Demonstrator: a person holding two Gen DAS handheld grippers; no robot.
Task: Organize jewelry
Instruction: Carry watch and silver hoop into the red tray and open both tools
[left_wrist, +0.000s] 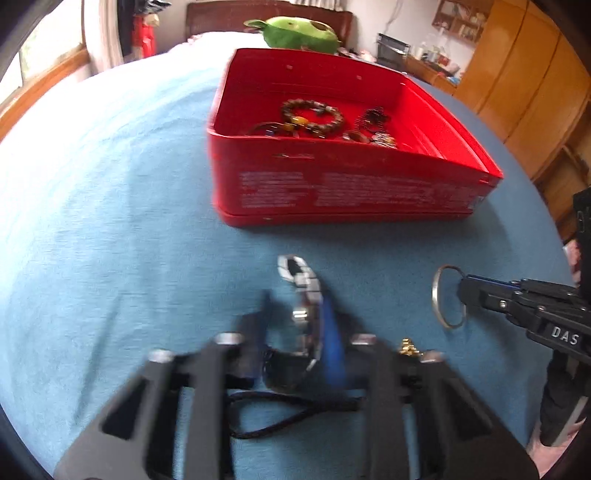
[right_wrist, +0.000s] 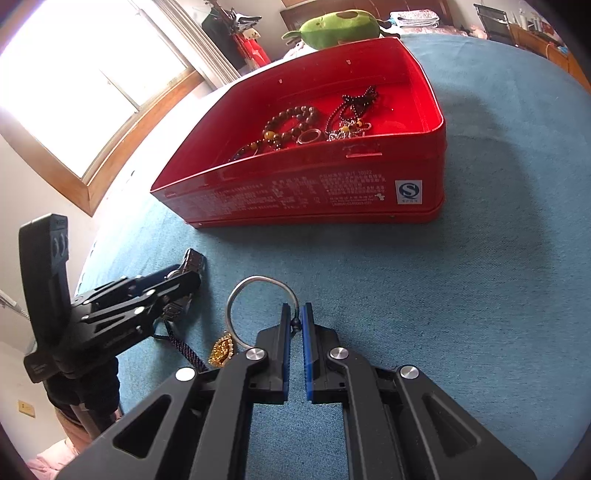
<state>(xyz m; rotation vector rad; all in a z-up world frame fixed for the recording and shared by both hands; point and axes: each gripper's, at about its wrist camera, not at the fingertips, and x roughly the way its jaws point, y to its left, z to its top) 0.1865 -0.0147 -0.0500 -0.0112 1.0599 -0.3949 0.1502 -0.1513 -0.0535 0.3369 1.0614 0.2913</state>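
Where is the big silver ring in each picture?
Left wrist view: the thin round silver metal bangle sits low on the right, pinched by the right tool.
Right wrist view: it is low in the middle, held between that tool's blue pads.
Shared landmark: the red rectangular tin box behind it.

Blue bedcover (right_wrist: 480, 258) carries red tin (right_wrist: 295, 199), watch (left_wrist: 303, 288), gold pendant (right_wrist: 221, 349).
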